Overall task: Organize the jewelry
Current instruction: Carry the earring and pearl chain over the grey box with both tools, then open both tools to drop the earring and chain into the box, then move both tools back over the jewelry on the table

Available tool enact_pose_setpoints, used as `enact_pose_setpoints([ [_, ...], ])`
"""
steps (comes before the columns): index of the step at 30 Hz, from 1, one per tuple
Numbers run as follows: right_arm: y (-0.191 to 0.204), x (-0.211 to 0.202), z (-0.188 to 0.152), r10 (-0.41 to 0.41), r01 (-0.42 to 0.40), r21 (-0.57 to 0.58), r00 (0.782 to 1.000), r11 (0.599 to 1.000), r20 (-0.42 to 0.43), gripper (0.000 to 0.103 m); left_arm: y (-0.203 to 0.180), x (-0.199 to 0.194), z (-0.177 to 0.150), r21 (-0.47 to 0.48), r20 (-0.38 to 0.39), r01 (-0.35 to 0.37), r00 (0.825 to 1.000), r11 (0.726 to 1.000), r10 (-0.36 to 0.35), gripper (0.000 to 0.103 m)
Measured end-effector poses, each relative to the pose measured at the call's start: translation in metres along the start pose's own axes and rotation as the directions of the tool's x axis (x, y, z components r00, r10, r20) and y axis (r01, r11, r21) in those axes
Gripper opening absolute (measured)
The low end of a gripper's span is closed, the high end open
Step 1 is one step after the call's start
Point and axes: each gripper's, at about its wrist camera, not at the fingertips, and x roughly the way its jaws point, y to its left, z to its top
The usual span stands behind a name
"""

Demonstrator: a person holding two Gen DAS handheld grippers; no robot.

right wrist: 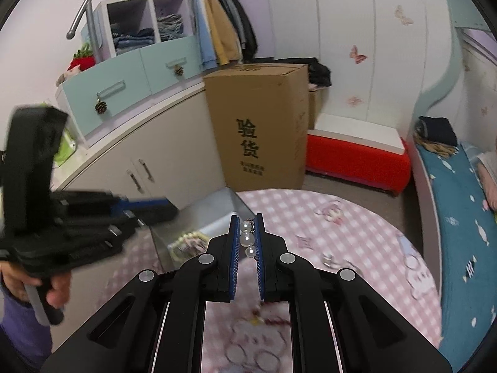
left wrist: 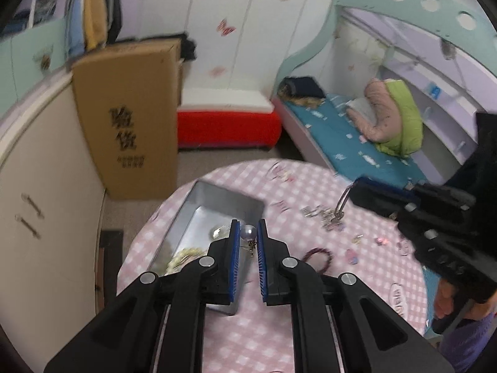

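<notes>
Pink-and-white checked cloth [left wrist: 310, 186] on worktop; silver tin [left wrist: 217, 199]; white pearls [right wrist: 247, 238]; dark red bracelet [left wrist: 320, 256]; black gripper [left wrist: 248, 233], blue pads [left wrist: 236, 248]; brown carton [right wrist: 257, 124]; teal bed [left wrist: 341, 143].

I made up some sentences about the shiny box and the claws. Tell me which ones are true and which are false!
1. The left claw holds a single pearl earring. True.
2. The right claw is empty. False: it is shut on a string of three pearls.
3. The metal tin sits on a pink checked tablecloth. True.
4. The metal tin has nothing in it. False: a pale bead bracelet and a shiny piece lie inside.
5. A dark red bracelet lies on the tablecloth. True.
6. The cardboard box on the floor is blue. False: it is brown.
</notes>
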Motion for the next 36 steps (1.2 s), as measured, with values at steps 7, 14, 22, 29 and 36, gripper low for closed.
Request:
enact_pose_setpoints([
  [7, 0.023, 0.045, 0.016, 0.039, -0.038, 0.007, 0.998, 0.999, -0.051, 0.01, 0.032, 0.042, -0.014, -0.048, -0.118, -0.031, 0.993, 0.998, 0.025, 0.009],
  [14, 0.029, 0.084, 0.01, 0.059, -0.056, 0.028, 0.99, 0.998, -0.128, 0.01, 0.041, 0.06, -0.021, -0.044, -0.143, -0.065, 0.988, 0.997, 0.058, 0.01],
  [22, 0.027, 0.106, -0.002, 0.067, -0.059, 0.048, 0.981, 0.997, -0.18, 0.01, 0.044, 0.052, -0.023, -0.065, -0.091, -0.081, 0.993, 0.995, 0.075, 0.047],
  [29, 0.022, 0.114, -0.008, 0.085, -0.07, 0.081, 0.975, 0.994, -0.203, 0.011, 0.04, 0.045, -0.021, -0.064, -0.085, -0.098, 0.992, 0.993, 0.092, 0.052],
  [36, 0.016, 0.108, -0.008, 0.091, -0.072, 0.1, 0.976, 0.992, -0.197, 0.013, 0.033, 0.039, -0.02, -0.058, -0.074, -0.095, 0.993, 0.994, 0.091, 0.054],
])
